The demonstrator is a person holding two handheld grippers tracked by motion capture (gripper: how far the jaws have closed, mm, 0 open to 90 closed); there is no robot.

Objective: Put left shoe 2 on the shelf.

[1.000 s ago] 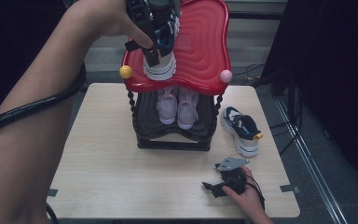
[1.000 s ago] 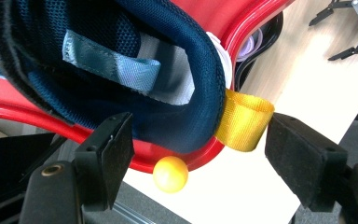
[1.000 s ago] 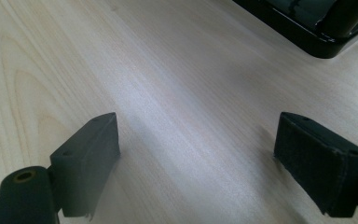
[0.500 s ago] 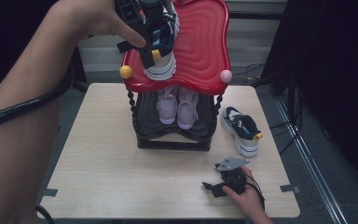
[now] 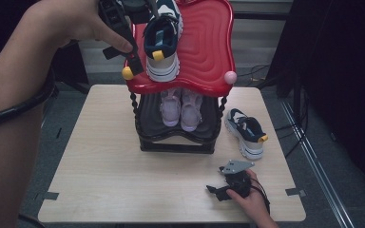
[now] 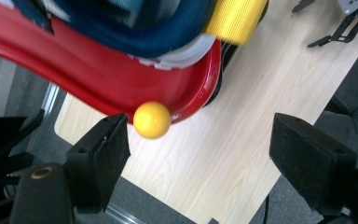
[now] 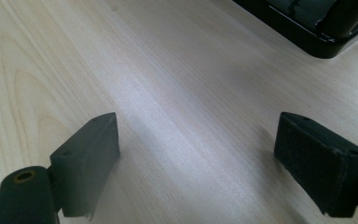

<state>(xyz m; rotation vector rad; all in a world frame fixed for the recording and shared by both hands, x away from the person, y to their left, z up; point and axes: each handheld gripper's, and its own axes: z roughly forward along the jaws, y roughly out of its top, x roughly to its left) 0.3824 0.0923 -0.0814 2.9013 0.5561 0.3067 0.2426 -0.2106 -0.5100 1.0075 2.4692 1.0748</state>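
A navy and white sneaker (image 5: 163,42) with a yellow heel tab (image 6: 235,18) lies on the red top shelf (image 5: 204,47) of a black shoe rack. My left gripper (image 5: 123,59) hangs just left of it, at the shelf's front left corner. Its jaws have just been opening and stand open (image 6: 200,144) with nothing between them; the corner's yellow ball (image 6: 152,120) lies beyond the left one. Its mate, a second sneaker (image 5: 246,133), stands on the table right of the rack. My right gripper (image 5: 217,193) rests open (image 7: 198,149) on the tabletop near the front edge.
A pair of pale pink shoes (image 5: 180,107) sits on the rack's lower black shelf (image 5: 149,123). A pink ball (image 5: 230,77) marks the red shelf's right corner. The rack's base (image 7: 317,32) lies ahead of the right gripper. The wooden table (image 5: 100,175) has bare room at front left.
The left gripper has drawn off the sneaker to the left, toward the yellow ball. The sneaker stays on the red shelf. The right hand has not moved.
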